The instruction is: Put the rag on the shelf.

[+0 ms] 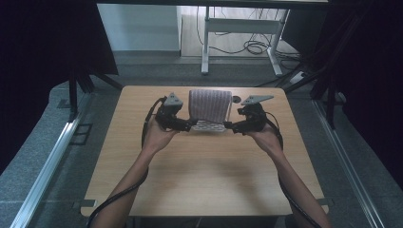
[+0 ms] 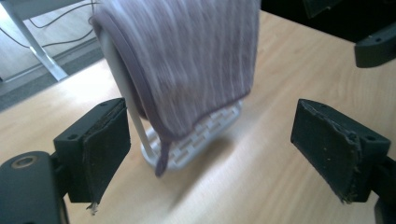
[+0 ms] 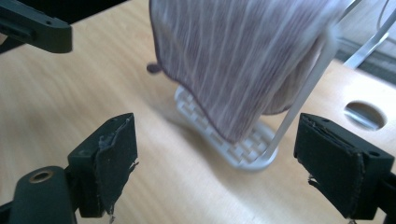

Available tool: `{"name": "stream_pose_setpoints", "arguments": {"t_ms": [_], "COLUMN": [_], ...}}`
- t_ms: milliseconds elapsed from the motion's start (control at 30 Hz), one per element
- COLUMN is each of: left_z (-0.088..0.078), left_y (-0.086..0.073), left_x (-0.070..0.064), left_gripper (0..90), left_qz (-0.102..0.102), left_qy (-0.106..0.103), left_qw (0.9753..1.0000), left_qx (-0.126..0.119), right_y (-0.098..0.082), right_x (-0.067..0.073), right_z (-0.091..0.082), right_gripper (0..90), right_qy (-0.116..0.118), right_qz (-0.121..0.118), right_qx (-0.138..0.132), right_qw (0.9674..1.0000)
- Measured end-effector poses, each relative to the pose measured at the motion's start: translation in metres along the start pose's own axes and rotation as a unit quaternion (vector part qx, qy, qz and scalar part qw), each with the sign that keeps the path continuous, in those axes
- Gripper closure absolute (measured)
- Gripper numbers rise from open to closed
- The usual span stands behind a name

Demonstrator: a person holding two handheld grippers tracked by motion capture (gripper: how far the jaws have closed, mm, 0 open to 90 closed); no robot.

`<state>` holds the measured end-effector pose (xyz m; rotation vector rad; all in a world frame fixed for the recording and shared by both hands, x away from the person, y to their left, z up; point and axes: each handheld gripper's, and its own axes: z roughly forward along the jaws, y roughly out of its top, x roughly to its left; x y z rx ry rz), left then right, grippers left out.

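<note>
Towel [image 1: 209,104] draped over white rack [image 1: 209,126], mid-far tabletop [image 1: 209,180].
Left gripper [image 1: 189,125] at rack's left end, right gripper [image 1: 228,126] at right end; both low, by base.
Fingers [image 2: 100,147] of left apart, nothing between; right fingers [image 3: 109,161] likewise apart.
Judged step: approach, pre-grasp.
Next move likely: close in on towel's lower corners or rack; needs level, matched entry from both sides.
</note>
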<state>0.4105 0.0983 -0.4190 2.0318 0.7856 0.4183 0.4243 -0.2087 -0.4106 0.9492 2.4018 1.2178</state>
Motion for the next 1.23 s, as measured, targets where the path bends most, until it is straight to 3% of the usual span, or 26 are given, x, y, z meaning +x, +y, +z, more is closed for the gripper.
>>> {"name": "stream_pose_setpoints", "arguments": {"t_ms": [300, 533, 700, 800, 1000, 1067, 1233], "left_z": [0.004, 0.011, 0.023, 0.03, 0.039, 0.04, 0.041], "left_y": [-0.051, -0.085, -0.108, -0.117, -0.124, -0.123, -0.123], "left_x": [-0.023, -0.03, -0.033, -0.034, -0.034, -0.035, -0.034], "left_gripper": [11.6, 11.8, 11.8, 11.9, 12.2, 12.3, 10.6], "left_qz": [0.004, -0.008, -0.011, 0.002, 0.002, 0.004, 0.0], "left_qy": [-0.01, -0.032, -0.032, -0.02, -0.018, -0.018, -0.015], "left_qw": [0.9995, 0.9986, 0.9972, 0.9961, 0.9938, 0.9929, 0.9927], "left_qx": [0.029, 0.041, 0.066, 0.086, 0.11, 0.118, 0.12], "right_y": [-0.044, -0.075, -0.092, -0.102, -0.12, -0.125, -0.125], "right_x": [0.015, 0.022, 0.025, 0.028, 0.031, 0.031, 0.031], "right_z": [0.01, 0.025, 0.037, 0.044, 0.057, 0.06, 0.06], "right_gripper": [5.3, 3.9, 3.9, 3.9, 1.7, 0.0, 0.0], "right_qy": [0.001, -0.006, 0.0, 0.003, 0.007, 0.0, 0.0], "right_qz": [-0.008, -0.012, -0.006, -0.008, -0.017, -0.028, -0.028], "right_qx": [0.02, 0.042, 0.059, 0.072, 0.089, 0.078, 0.079], "right_qw": [0.9998, 0.999, 0.9982, 0.9973, 0.9958, 0.9965, 0.9965]}}
